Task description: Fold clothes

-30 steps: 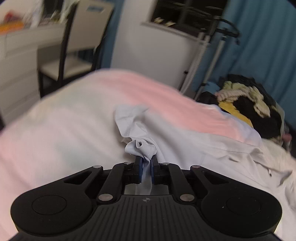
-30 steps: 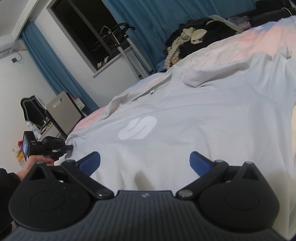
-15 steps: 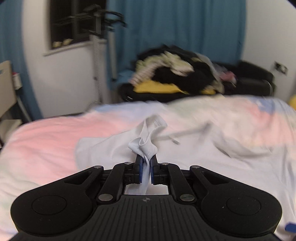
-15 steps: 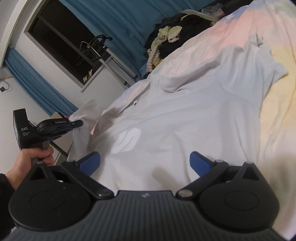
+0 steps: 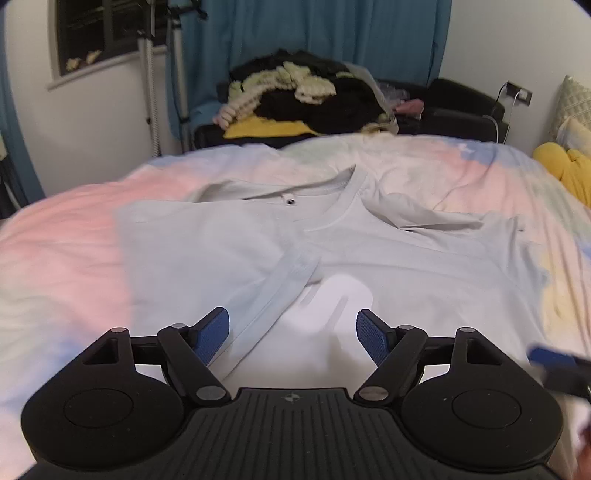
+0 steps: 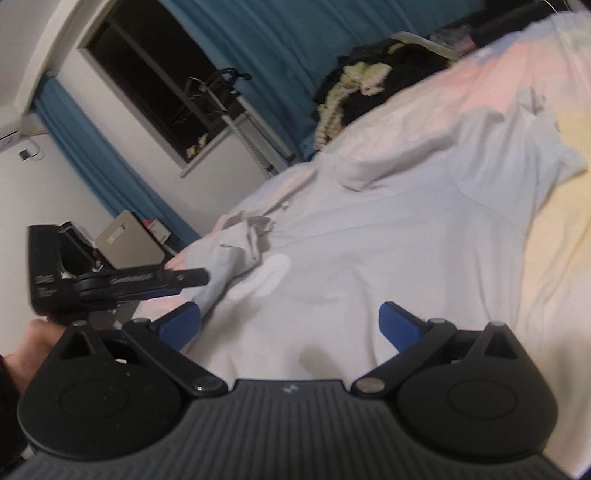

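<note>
Left gripper (image 5: 291,334): jaws spread wide, blue pads well apart, nothing between them; it hangs just above the front of the pale T-shirt (image 5: 406,258). Right gripper (image 6: 290,321): jaws likewise wide open and holding nothing, low over the same garment. The T-shirt lies spread, front up, on the bed (image 5: 55,240), which carries a pastel pink, blue and yellow cover. A white printed logo (image 5: 340,295) sits on the chest just ahead of the left gripper. One sleeve (image 5: 207,254) is folded inward across the chest, its hemmed edge running diagonally and ending beside the logo; in the right wrist view the fabric there looks bunched, though motion blur makes the exact lie hard to judge. The opposite sleeve (image 6: 546,147) lies out flat toward the yellow part of the cover. The collar (image 5: 314,192) points away from the left gripper, toward the far edge of the bed. Past that edge, a pile of clothes (image 5: 306,99), black, cream and yellow, rests on a dark piece of furniture. Behind it hang blue curtains (image 5: 332,33), with a dark window (image 5: 107,29) to one side
</note>
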`<state>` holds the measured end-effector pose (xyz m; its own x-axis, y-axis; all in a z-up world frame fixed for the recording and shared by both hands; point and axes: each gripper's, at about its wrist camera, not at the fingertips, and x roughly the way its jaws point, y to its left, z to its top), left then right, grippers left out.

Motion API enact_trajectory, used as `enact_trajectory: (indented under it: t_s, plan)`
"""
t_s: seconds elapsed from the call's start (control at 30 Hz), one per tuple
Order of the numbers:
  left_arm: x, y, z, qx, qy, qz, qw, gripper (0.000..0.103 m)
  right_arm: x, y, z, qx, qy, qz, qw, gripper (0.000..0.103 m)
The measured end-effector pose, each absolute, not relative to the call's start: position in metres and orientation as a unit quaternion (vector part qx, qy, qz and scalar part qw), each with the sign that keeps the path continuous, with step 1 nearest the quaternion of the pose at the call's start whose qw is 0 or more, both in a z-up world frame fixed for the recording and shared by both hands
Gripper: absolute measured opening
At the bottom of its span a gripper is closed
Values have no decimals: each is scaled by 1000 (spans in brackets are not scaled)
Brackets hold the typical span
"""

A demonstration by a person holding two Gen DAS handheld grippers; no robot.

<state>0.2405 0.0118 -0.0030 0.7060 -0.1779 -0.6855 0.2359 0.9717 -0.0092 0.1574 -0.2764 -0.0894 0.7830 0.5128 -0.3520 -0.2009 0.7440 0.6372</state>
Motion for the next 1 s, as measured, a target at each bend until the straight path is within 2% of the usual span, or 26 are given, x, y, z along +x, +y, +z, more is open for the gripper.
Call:
enact_trajectory:
  t_s: [0.2,0.37,0.6,0.73,0.8,0.87,0.93,1.0]
  plan:
    - [148,90,13,17,382,-100,919,79,135,-260,-68,260,235,252,902,103]
    - [88,153,-6,-9,425,-82,902,79,107,-257,-56,257,237,286,892,103]
    - [50,205,-49,-78,491,-139,856,76,74,-265,-46,265,239,284,890,103]
    - [44,201,-54,-89,507,-174,840,75,75,-269,-53,262,250,261,895,103]
    - [42,185,-51,-58,514,-184,836,61,78,-271,-57,263,256,252,895,103]
    - [41,165,-50,-2,526,-177,832,23,82,-271,-61,265,261,249,894,103]
    - [40,146,-45,41,538,-171,824,9,84,-270,-64,269,266,252,891,103]
    - [37,124,-34,77,539,-171,821,6,85,-271,-65,273,268,253,889,103]
